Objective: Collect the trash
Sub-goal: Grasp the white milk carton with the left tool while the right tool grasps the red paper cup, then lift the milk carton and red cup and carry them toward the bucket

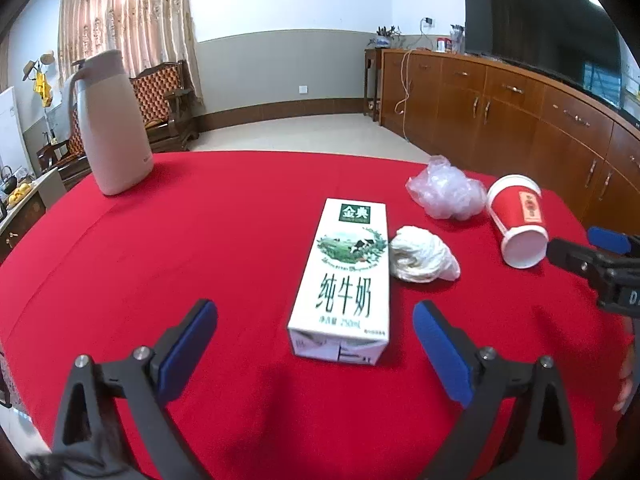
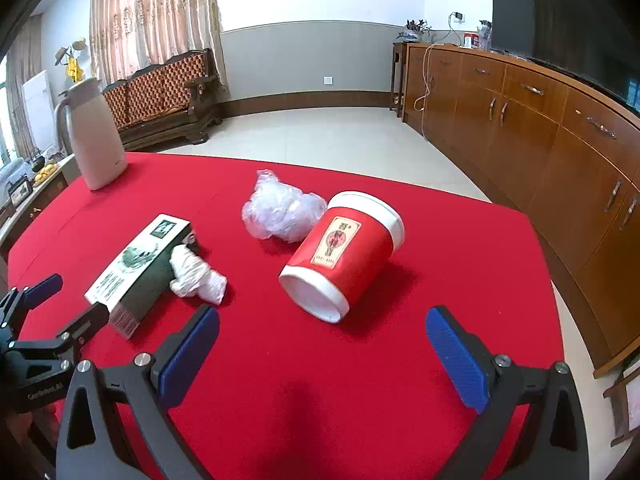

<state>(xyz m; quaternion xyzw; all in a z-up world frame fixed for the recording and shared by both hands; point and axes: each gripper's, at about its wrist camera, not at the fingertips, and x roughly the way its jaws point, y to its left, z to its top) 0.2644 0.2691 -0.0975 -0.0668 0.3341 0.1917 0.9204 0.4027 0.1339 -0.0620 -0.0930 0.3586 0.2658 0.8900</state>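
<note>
A: So, where does the trash lie?

B: On the red tablecloth (image 1: 200, 248), four pieces close together. A white milk carton with green print (image 1: 342, 280) lies flat. A crumpled white paper tissue (image 1: 422, 258) touches its right side. Farther back sits a scrunched clear plastic bag (image 1: 444, 192), and against that bag a red paper cup with white rims (image 1: 518, 220) lies on its side, base toward the cameras.

A: And the grippers?

B: The left gripper (image 1: 316, 346) hangs just short of the carton's near end, blue-padded fingers (image 1: 188, 352) spread wide, holding nothing. The carton lines up with the gap between them but is not inside it. The right gripper (image 2: 322, 350) is likewise spread and empty, its blue pads (image 2: 456, 356) apart, with the cup's base just ahead of the opening.

A: Do the views see each other?

B: Yes. The right gripper's tips show at the right edge of the left wrist view, near the cup; the left gripper shows at the left edge of the right wrist view, beside the carton's end.

A: What else?

B: A beige thermos jug (image 1: 112, 124) stands upright at the table's far left. Beyond are a wooden bench with orange cushions (image 2: 160, 96), pale curtains (image 2: 152, 20), a long brown wooden cabinet (image 2: 540, 128) and a dark television screen (image 2: 560, 20) on it.
</note>
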